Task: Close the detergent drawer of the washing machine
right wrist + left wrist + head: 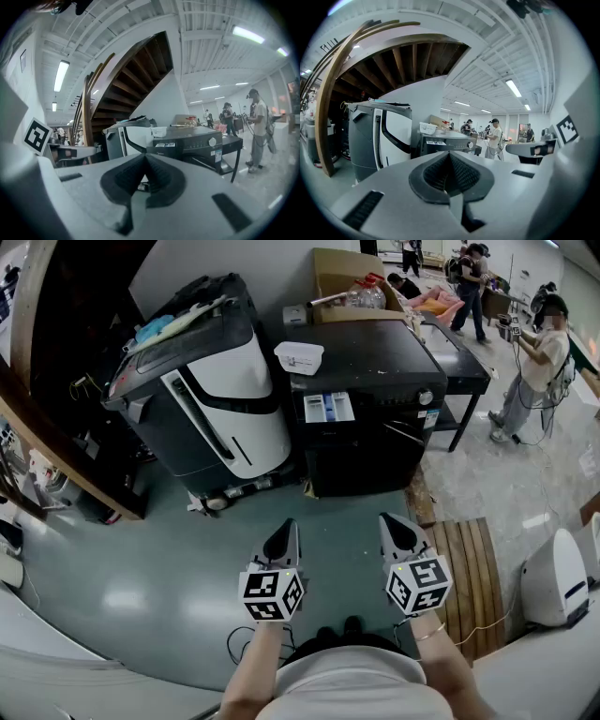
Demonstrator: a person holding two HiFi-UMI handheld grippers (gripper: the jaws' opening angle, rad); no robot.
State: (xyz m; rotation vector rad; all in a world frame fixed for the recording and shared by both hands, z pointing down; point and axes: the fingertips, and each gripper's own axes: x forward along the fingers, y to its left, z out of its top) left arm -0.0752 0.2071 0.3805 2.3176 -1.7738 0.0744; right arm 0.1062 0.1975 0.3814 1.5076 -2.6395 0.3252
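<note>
While the left gripper (283, 542) and right gripper (397, 531) hang well short of the washing machine (375, 357), jaws together and empty, its detergent drawer (328, 407) juts out; approach stage, I reckon; next, reach and push.

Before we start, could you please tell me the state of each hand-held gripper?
Left grey hand-held gripper: closed, holding nothing.
Right grey hand-held gripper: closed, holding nothing.

No legible text; label (216, 153) on washing machine (187, 140) front too small to read.
</note>
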